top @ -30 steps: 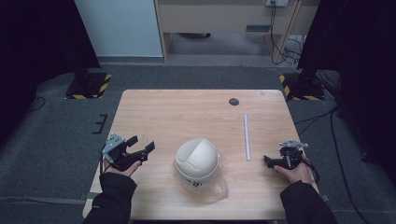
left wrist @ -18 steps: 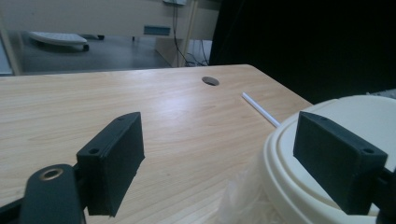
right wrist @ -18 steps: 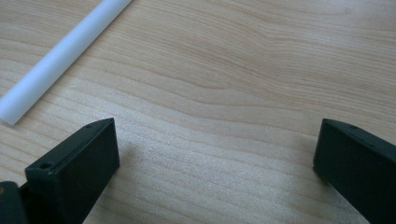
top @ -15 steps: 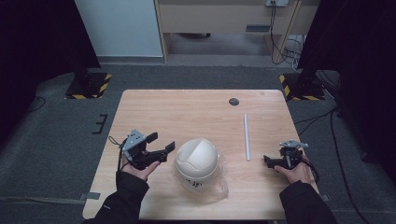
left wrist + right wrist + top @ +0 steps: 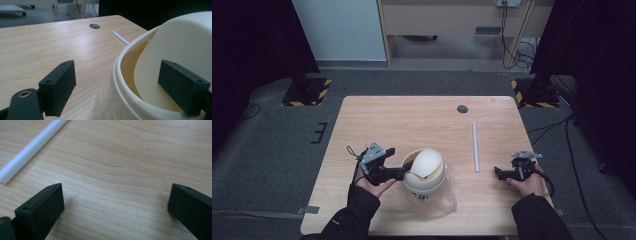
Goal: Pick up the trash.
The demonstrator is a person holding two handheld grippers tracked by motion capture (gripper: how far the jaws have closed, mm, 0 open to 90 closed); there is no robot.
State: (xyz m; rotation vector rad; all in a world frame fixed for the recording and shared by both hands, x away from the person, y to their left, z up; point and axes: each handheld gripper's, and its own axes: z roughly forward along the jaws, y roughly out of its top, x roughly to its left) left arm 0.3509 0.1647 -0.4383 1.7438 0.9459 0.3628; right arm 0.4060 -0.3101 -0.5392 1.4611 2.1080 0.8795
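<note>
A cream round container (image 5: 424, 186) with a domed swing lid (image 5: 428, 161) stands at the front middle of the table, on a clear plastic bag (image 5: 447, 200). The lid is tipped, showing a gap on its left side. My left gripper (image 5: 398, 163) is open at that side. In the left gripper view (image 5: 118, 72) its jaws straddle the rim (image 5: 115, 82), one outside and one inside against the lid (image 5: 180, 37). My right gripper (image 5: 498, 171) rests open near the right front edge, with bare wood between its jaws (image 5: 115, 195).
A thin white rod (image 5: 475, 146) lies lengthwise on the table's right half, just left of the right gripper; its end shows at upper left in the right gripper view (image 5: 30, 147). A dark round hole (image 5: 462, 108) sits near the far edge.
My left gripper moved right to the container and put one jaw inside its rim. The lid has tipped from closed to tilted. The right gripper stayed still.
</note>
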